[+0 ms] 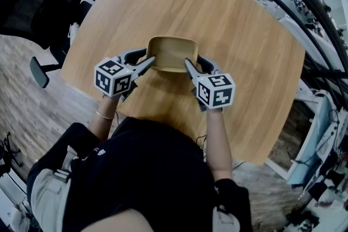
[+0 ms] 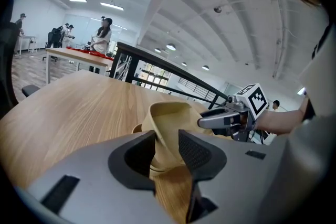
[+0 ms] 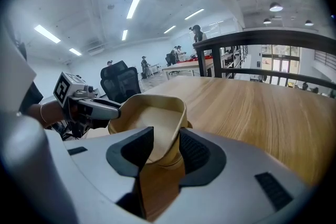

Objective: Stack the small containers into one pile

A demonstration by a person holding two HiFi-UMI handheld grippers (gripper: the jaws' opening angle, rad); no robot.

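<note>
A tan container [image 1: 172, 53] with rounded corners rests near the middle of the wooden table [image 1: 228, 35], its open side up. It seems nested in a second container of the same colour, whose rim [image 2: 137, 128] peeks out below it. My left gripper [image 1: 148, 64] holds the near left wall, my right gripper [image 1: 190, 68] the near right wall. In the left gripper view the tan wall [image 2: 164, 136] fills the gap of my left gripper [image 2: 167, 150]. In the right gripper view the same container [image 3: 157, 115] sits between the jaws of my right gripper [image 3: 164, 152].
A black office chair [image 1: 38, 2] stands off the table's left corner. A dark railing [image 1: 293, 2] runs along the far right. People work at a distant table [image 2: 79, 55] in the background. The wooden top stretches bare beyond the containers.
</note>
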